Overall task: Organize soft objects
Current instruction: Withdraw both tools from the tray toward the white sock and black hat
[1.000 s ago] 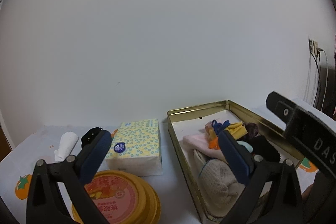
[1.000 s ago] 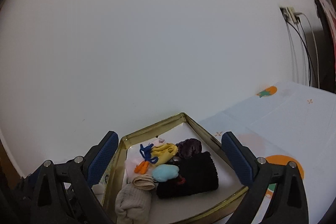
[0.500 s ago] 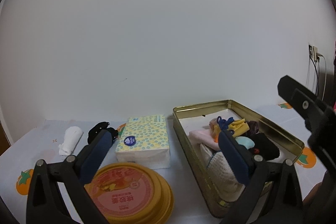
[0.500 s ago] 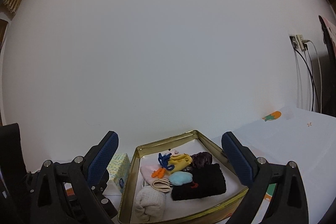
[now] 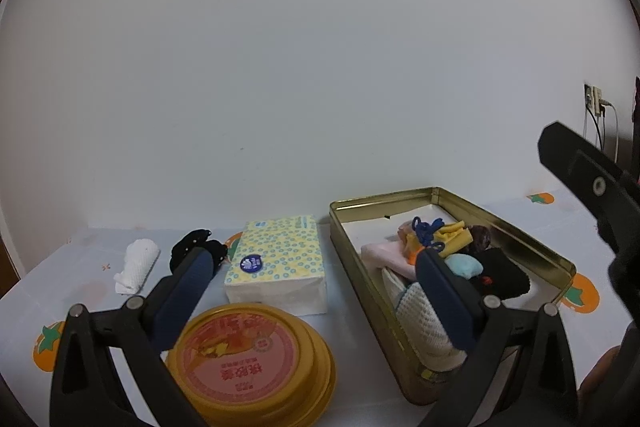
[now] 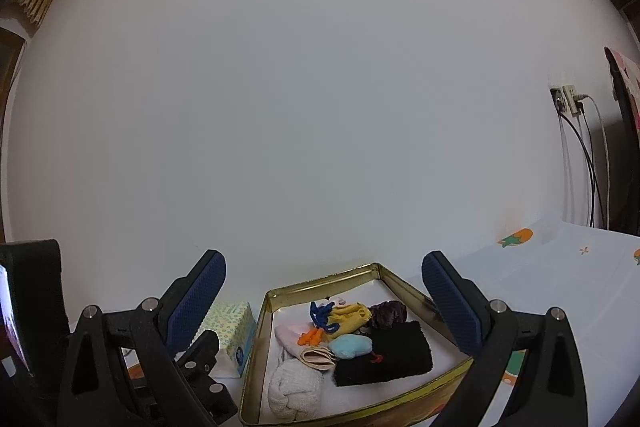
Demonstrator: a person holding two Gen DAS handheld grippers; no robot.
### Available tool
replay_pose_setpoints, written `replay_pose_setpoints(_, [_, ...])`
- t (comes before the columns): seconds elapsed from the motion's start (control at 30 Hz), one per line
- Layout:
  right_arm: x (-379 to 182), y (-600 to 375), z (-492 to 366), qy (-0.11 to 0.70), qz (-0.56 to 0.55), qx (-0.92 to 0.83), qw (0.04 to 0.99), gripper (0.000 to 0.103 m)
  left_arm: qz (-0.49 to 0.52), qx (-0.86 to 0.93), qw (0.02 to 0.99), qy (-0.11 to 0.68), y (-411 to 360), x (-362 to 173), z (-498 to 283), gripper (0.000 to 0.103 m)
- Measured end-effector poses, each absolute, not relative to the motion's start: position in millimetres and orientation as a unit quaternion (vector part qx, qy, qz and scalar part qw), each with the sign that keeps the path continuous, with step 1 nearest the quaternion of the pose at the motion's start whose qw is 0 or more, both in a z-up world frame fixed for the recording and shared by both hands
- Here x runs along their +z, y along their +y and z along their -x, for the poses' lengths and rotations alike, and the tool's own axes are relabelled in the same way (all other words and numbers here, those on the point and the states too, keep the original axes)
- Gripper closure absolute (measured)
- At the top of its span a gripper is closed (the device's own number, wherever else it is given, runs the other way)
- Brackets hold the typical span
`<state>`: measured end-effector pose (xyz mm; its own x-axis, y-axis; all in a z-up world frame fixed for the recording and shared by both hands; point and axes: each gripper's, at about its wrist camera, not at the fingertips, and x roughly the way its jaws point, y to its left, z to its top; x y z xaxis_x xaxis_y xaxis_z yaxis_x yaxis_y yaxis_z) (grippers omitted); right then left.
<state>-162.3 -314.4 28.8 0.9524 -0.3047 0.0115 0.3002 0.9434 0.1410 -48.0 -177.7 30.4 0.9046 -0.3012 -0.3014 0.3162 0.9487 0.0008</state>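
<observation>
1. The soft items (image 6: 352, 339) lay piled inside the gold tin (image 5: 532, 247) toward the table's right edge.
2. The left gripper (image 5: 312, 291) and right gripper (image 6: 324, 303) both stood wide, holding nothing.
3. A round yellow lid (image 5: 252, 351) bore red Chinese writing, unreadable; a tissue pack (image 5: 280, 259) sat beside the tin.

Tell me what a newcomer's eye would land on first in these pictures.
First, the gold rectangular tin on the table's right side, lid off, crammed with bright soft items: a yellow pouch with a blue cord, a light blue pad and a black cloth. To its left sit a dotted tissue pack and a round yellow lid, with a white sock and a black scrunchie beyond.
</observation>
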Motion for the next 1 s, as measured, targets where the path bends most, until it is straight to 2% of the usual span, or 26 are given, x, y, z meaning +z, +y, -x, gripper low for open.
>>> replay_pose_setpoints(0.53, [30, -295, 170, -0.028, -0.06, -0.143, 0.988, 0.003, -0.021, -0.15, 0.977, 0.151, -157, 28, 48, 0.0])
replay_pose_setpoints(1.0, [18, -248, 137, 0.017, -0.104, -0.098, 0.99, 0.003, -0.004, -0.09, 0.982, 0.165, -84, 22, 22, 0.0])
